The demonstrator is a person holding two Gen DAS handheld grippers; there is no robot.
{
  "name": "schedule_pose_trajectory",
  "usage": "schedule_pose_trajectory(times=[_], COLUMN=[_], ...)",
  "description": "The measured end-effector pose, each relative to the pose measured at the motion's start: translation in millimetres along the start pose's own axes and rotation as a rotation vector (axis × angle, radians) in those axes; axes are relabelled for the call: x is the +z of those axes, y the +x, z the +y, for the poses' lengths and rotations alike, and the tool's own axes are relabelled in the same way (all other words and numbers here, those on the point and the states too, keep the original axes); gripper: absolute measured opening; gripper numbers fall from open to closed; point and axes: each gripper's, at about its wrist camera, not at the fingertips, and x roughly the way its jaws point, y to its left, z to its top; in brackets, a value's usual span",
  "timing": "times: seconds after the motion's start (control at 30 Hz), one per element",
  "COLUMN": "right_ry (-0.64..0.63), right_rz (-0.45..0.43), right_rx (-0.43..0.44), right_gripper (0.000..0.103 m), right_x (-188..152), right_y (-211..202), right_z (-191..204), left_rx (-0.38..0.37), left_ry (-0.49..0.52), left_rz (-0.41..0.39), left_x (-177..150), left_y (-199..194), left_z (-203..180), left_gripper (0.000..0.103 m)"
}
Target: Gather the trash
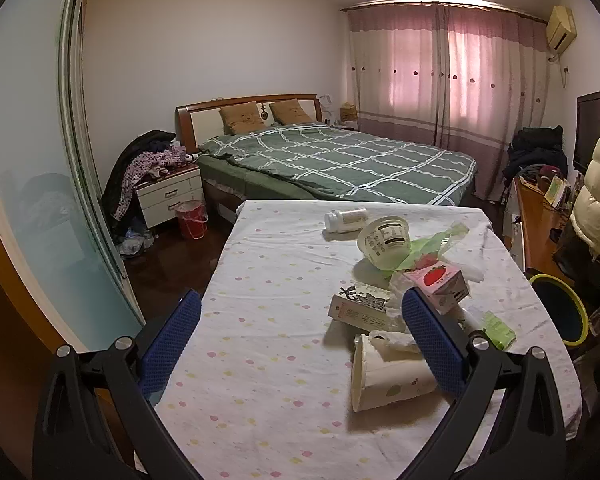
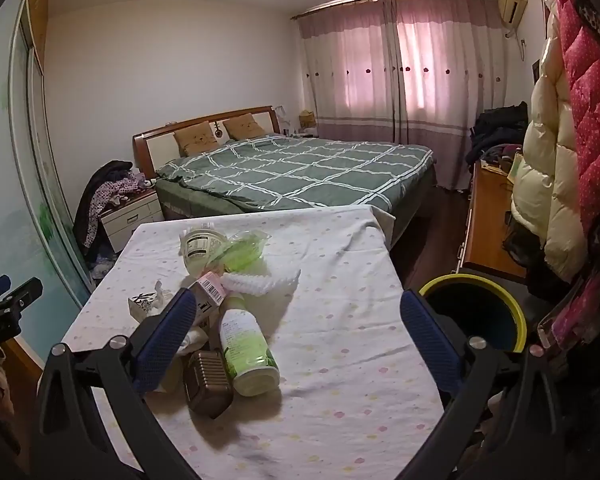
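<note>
Showing a barcode, the pink carton (image 2: 211,294) bears a strawberry picture.

Black tongs (image 1: 300,332), blue dimpled pads (image 1: 434,340)

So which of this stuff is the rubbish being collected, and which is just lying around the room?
For the job:
paper cup
green bottle
strawberry carton
clear tub
bin

Just lying about:
bed
clothes heap
red bucket
hanging coats
</note>
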Motion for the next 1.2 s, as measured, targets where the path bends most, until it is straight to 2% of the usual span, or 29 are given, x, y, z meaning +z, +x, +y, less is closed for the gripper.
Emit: schedule_pose_trajectory(times=[1.2], right_ry=[0.015], right_rz=[0.018], right_rx=[0.02], right_gripper=[0.097], right_x=[-5.4], right_y=[6.6], right_z=[-1.0], left_rx=[-0.007], left_ry=[0.018], left_rz=[0.022], left_x=[-3.0], left_y=[5.6], left_z=[-4.6], left_gripper=[0.099])
